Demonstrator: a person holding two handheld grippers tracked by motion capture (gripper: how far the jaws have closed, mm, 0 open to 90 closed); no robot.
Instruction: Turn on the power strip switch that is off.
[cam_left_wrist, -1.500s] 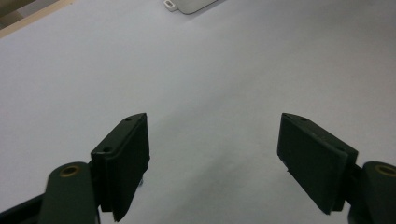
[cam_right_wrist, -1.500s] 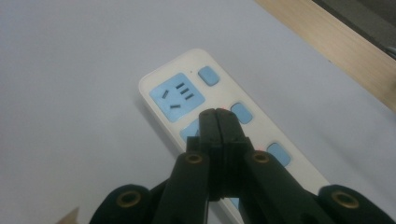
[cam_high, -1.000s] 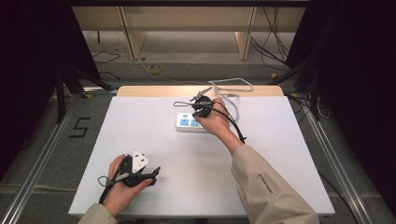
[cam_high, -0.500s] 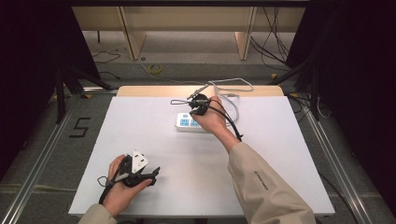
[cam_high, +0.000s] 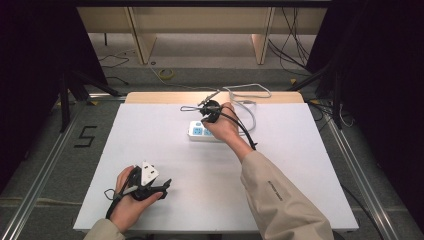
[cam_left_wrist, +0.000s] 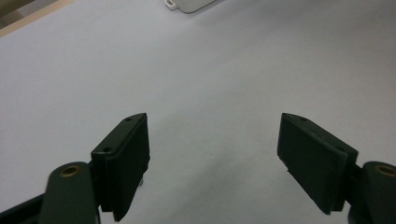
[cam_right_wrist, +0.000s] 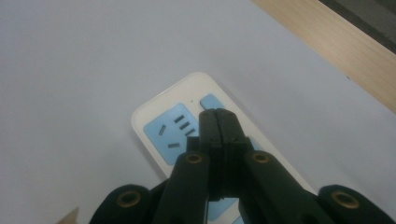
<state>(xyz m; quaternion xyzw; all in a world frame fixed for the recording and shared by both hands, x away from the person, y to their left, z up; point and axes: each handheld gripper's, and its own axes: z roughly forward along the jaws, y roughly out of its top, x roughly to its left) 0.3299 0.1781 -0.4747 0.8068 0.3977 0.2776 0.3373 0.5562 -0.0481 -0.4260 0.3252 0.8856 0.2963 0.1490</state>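
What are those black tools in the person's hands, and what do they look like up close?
They are hand-held grippers. The left gripper has two flat black rectangular pads on dark arms with brass-coloured pivot rings, and a grey three-cornered plate on top. The right gripper has matching black jaws and brass rings. Black cables trail from both. The person wears beige sleeves.

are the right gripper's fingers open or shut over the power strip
Shut: the right gripper has its black fingers pressed together, nothing between, above the white power strip with blue sockets.

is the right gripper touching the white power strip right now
Cannot tell. In the right gripper view the shut right gripper overlaps the power strip, with neither contact nor gap plain; in the high view the hand hides it.
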